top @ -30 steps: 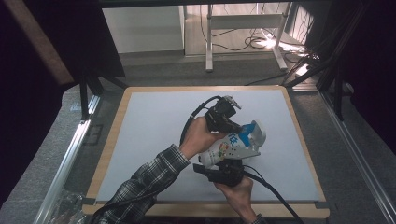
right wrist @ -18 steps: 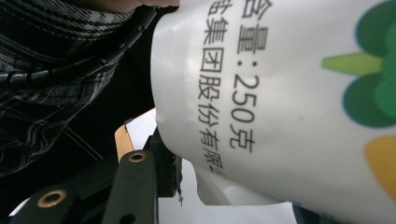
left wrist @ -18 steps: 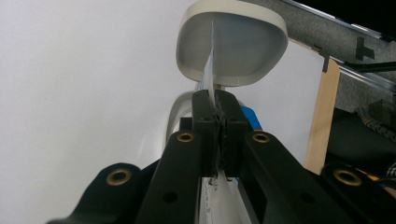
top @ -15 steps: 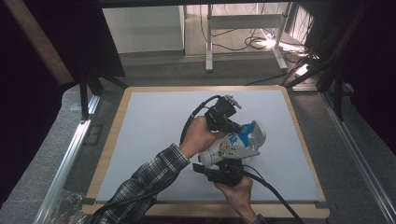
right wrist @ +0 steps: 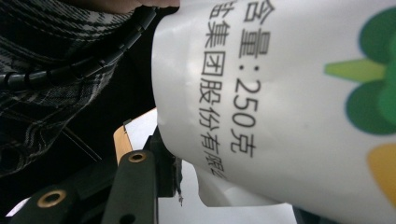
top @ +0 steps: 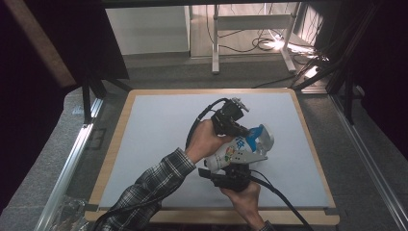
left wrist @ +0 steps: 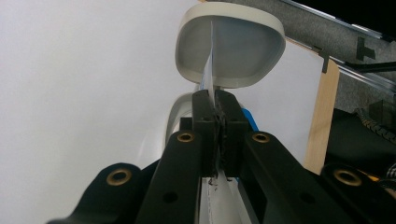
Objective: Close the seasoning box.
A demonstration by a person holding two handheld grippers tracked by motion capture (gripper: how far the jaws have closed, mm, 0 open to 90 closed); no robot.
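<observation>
Near edge of the worktop (top: 144, 192): the right hand (top: 243, 195) comes up from the bottom, holding the right gripper (top: 230, 174) under the lower end of a white printed pouch (top: 240, 147). In the right gripper view the pouch (right wrist: 289, 93) bulges over the fingers (right wrist: 135, 186); one finger presses against the bottom seam, the other is hidden behind the film. Probably clamped on that seam, but I cannot tell for sure.

Middle: the pouch is held off the surface, tilted, right of centre, its blue-topped end toward the far right. Green and yellow artwork and a printed weight line face the right gripper's camera.

Farther: the left hand (top: 204, 139), in a plaid sleeve (top: 154, 185), brings the left gripper (top: 231, 122) onto the pouch's upper end. In the left gripper view the fingers (left wrist: 205, 126) are closed flat on a thin upright flap of film (left wrist: 209, 70), with a pale rounded rim, seemingly the pouch's moulded end (left wrist: 231, 46), just beyond.

Judgement: one end anchored, the other pinched by its flap, reads as a set-up for tearing or pulling the pouch open; opposed grips keep the soft film taut.

Room: bare surface to the left and toward the far edge. The right edge is nearer, with the wooden border (top: 315, 149) beside the pouch; pulling leftward looks safer.
</observation>
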